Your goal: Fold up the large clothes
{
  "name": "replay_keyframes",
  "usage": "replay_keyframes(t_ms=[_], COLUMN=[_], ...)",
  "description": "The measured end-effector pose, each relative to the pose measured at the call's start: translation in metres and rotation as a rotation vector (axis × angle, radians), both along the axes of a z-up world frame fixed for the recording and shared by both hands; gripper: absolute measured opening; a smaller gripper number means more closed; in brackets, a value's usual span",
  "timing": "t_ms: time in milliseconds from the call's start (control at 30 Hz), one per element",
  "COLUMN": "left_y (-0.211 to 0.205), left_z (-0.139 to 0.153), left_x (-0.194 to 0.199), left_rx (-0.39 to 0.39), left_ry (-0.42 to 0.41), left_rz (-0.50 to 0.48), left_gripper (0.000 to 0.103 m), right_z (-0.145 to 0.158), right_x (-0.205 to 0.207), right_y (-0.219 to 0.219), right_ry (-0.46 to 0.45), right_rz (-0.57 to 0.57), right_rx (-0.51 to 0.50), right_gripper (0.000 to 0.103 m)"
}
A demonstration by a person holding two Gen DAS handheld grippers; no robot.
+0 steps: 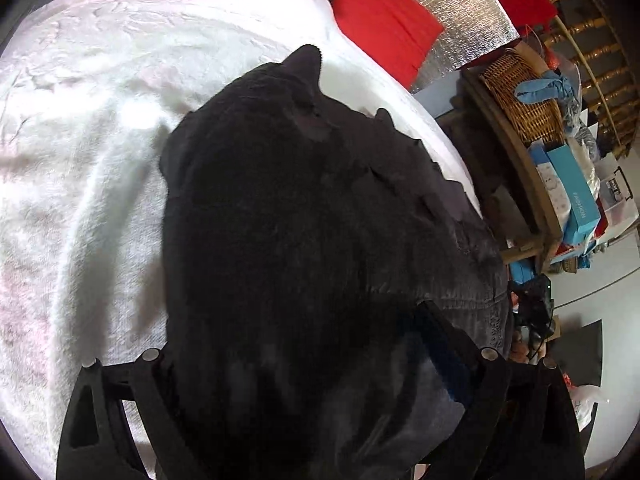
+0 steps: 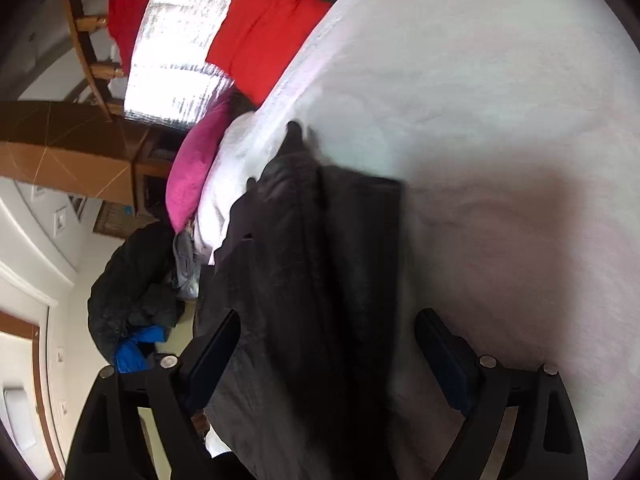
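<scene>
It was a lived-in bedroom at home: a bed under a white fleecy blanket (image 1: 80,128), red pillows (image 1: 384,28), a pink pillow (image 2: 196,168), and a woven wicker basket (image 1: 520,100) nearby.

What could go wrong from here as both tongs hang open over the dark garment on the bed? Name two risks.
1. The garment hangs over the bed edge, so it may slide off before it is gripped.
2. It lies in stacked layers, and the right tongs straddle them open, so a pinch could catch only the top layer and pull the fold apart. The left tongs could do the same.
</scene>
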State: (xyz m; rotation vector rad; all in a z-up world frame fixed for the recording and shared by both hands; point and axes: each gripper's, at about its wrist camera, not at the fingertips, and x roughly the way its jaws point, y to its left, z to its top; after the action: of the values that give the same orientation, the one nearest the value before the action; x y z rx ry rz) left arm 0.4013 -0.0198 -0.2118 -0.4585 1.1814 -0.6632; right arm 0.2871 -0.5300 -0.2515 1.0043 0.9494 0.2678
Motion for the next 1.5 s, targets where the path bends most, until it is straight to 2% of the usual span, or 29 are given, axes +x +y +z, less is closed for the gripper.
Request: replay_keyframes(t_ms=[167, 233, 300, 400, 467, 533, 600, 700, 767, 833, 900, 967, 1067, 1200, 1333, 1400, 1500], left_y=[-0.001, -0.003, -0.005, -0.002, 0.004, 0.006, 0.005, 0.004, 0.008, 0.011, 0.015, 0.021, 0.028, 0.042, 0.061, 0.069, 0.073], left_z=[0.001, 0.004, 0.008, 0.01, 0.012, 0.014, 0.021, 0.034, 0.034, 0.024, 0.008, 0.0, 0.003, 0.02, 0.039, 0.047, 0.053], left_x=[0.005, 0.006, 0.006, 0.008, 0.009, 0.008, 0.007, 0.007, 0.011, 0.02, 0.028, 0.031, 0.028, 0.011, -0.017, -0.035, -0.057], left_rx=[-0.039, -0.023, 0.012, 0.045, 0.041, 0.041, 0.06, 0.068, 0.078, 0.108, 0.12, 0.116, 0.107, 0.133, 0.184, 0.198, 0.231], left_ry=[-0.002, -0.023, -0.057, -0.094, -0.109, -0.124, -0.159, -0.221, -0.235, -0.203, -0.13, -0.087, -0.069, -0.125, -0.224, -0.267, -0.317], left_rz=[0.029, 0.034, 0.045, 0.074, 0.097, 0.112, 0.127, 0.162, 0.2, 0.227, 0.228, 0.237, 0.245, 0.269, 0.348, 0.378, 0.398], left_gripper=[0.093, 0.086, 0.072, 0.055, 0.042, 0.038, 0.036, 0.035, 0.035, 0.037, 0.052, 0.06, 0.061, 0.061, 0.069, 0.07, 0.07], right_z=[0.009, 0.013, 0.017, 0.028, 0.031, 0.034, 0.039, 0.053, 0.055, 0.045, 0.027, 0.014, 0.021, 0.03, 0.047, 0.058, 0.083], right_x=[0.018, 0.022, 0.026, 0.034, 0.036, 0.038, 0.041, 0.048, 0.055, 0.068, 0.076, 0.075, 0.068, 0.044, 0.012, -0.007, -0.035], right_y=[0.028, 0.035, 0.045, 0.067, 0.071, 0.072, 0.073, 0.081, 0.085, 0.085, 0.077, 0.063, 0.056, 0.041, 0.032, 0.034, 0.045], right_ry=[-0.013, -0.024, -0.036, -0.041, -0.041, -0.052, -0.075, -0.135, -0.158, -0.13, -0.059, -0.029, -0.01, 0.009, -0.015, -0.05, -0.173], right_rz=[0.036, 0.041, 0.055, 0.068, 0.057, 0.04, 0.036, 0.025, 0.021, 0.01, -0.016, -0.03, -0.054, -0.079, -0.147, -0.179, -0.226], right_rx=[-0.071, -0.081, -0.085, -0.233, -0.272, -0.288, -0.285, -0.32, -0.342, -0.37, -0.377, -0.296, -0.287, -0.294, -0.35, -0.417, -0.525], right_gripper=[0.091, 0.091, 0.087, 0.084, 0.079, 0.074, 0.073, 0.073, 0.073, 0.073, 0.073, 0.073, 0.073, 0.073, 0.074, 0.073, 0.073])
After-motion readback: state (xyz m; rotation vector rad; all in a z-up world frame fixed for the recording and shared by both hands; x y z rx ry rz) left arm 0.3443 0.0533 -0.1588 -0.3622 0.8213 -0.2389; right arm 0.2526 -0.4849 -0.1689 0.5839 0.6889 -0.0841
